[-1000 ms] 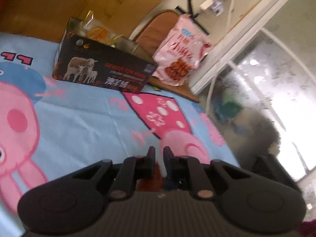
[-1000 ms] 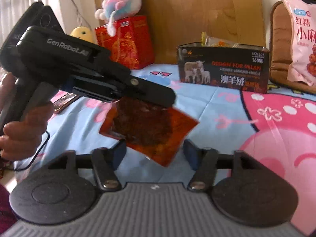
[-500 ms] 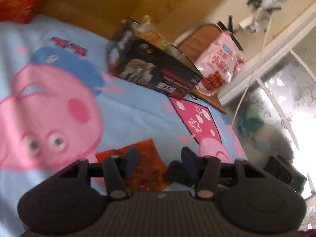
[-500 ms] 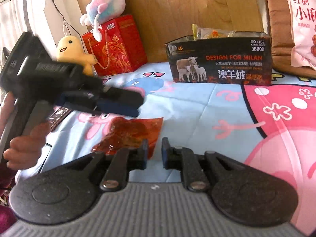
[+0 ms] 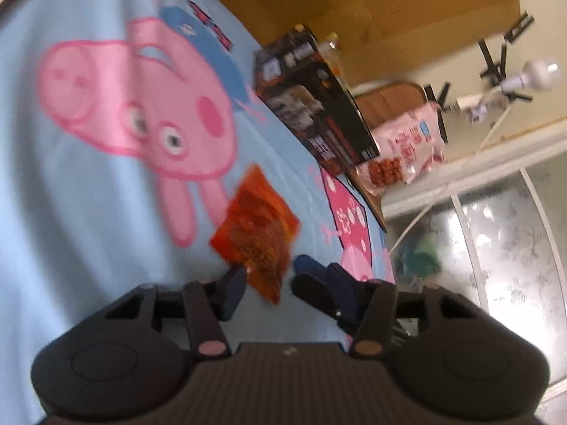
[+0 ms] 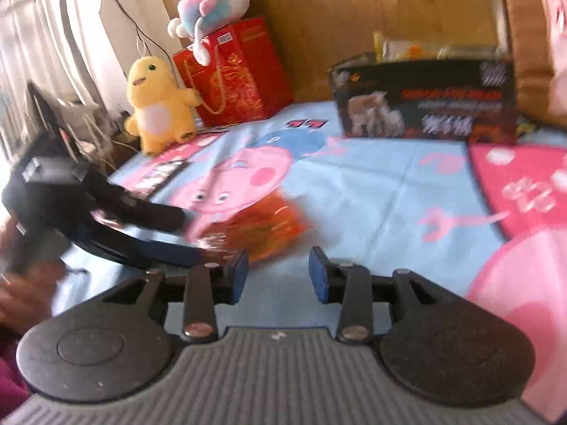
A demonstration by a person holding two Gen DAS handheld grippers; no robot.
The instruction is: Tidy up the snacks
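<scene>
An orange-red snack packet lies blurred on the cartoon bedsheet. Its near corner sits between the fingers of my left gripper, which is open and not pressing on it. In the right wrist view the left gripper reaches in from the left to the packet's edge. My right gripper is just short of the packet; its jaws are opening with nothing between them. Its fingertips show beside the left gripper's. A black open box with snacks in it stands at the back.
A pink snack bag leans on a brown chair right of the box. A red gift bag, a yellow plush and a pastel plush stand back left. A hand holds the left gripper.
The left gripper held the packet up in the air, then opened and sank toward the sheet; the packet now rests there. The right gripper shut, then opened again.
</scene>
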